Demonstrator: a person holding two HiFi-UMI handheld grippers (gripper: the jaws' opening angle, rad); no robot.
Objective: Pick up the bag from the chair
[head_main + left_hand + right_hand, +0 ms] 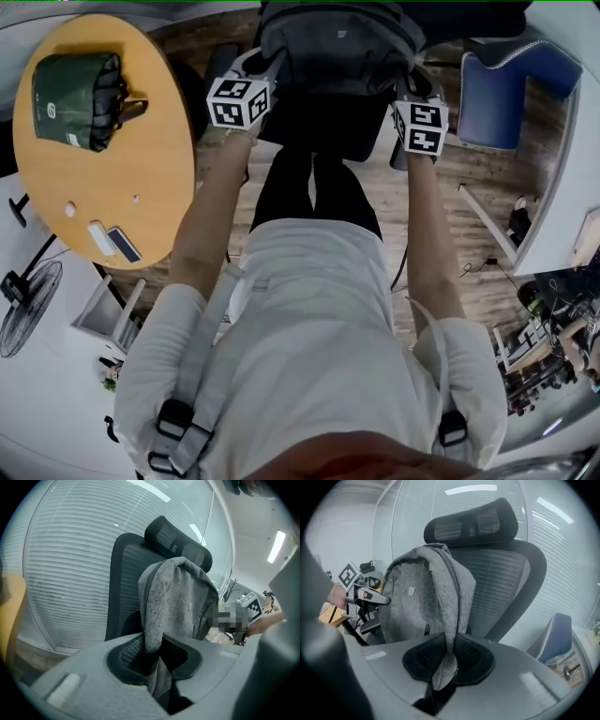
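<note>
Right gripper view: the black office chair (511, 573) is standing behind the grey bag (417, 602), which is sitting upright in front of its backrest, caught between your two grippers. Your right gripper (450, 656) is pinching one grey strap (458, 602) tight between its pads; your left gripper (152, 654) is clamping the other strap (154, 616) on the bag's far side. From the head view, the bag is hanging just beyond your outstretched arms.
</note>
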